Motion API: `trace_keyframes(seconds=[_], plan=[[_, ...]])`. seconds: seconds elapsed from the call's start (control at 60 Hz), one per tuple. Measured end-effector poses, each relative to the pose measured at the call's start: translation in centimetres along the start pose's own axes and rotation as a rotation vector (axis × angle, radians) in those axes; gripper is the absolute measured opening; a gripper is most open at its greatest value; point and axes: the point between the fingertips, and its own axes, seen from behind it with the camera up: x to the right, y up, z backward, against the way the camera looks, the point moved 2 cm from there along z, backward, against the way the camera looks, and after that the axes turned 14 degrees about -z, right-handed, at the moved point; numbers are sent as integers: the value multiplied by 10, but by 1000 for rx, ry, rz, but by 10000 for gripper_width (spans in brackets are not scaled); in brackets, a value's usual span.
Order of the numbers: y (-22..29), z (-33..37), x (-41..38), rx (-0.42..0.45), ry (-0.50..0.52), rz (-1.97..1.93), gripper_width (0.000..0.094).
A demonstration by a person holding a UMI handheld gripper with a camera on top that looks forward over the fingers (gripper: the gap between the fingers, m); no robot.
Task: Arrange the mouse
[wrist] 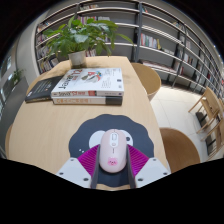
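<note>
A white mouse (112,158) with a small pink mark on its back lies lengthwise between my fingers. My gripper (112,150) is shut on it, with the magenta pads (88,157) pressing on its two sides. The mouse is over a round dark mouse mat (112,124) that lies on the light wooden table (40,130), close to its near edge. I cannot tell whether the mouse rests on the mat or hangs just above it.
A stack of books (88,85) lies beyond the mat, with a dark book (40,91) to its left. A potted plant (78,40) stands at the table's far end. Wooden chairs (181,146) stand on the right. Bookshelves (165,40) line the back.
</note>
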Motion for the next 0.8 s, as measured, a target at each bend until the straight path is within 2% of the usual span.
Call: trace_keyframes(seconds=[0.067,0.133,0.217,0.35,0.467,0.583,0.8], plan=[[0,1,2,-19,-17,-10,515],[4,13,0,-26,-36,7,674],[25,41,-15,23,-38,11,778],[55,113,-61,148,-27,26,795],[56,179,-114,215,15,16,792],[32,234,-164,259,54,-2,793],[-45,299,-226,270,93,-5,791]])
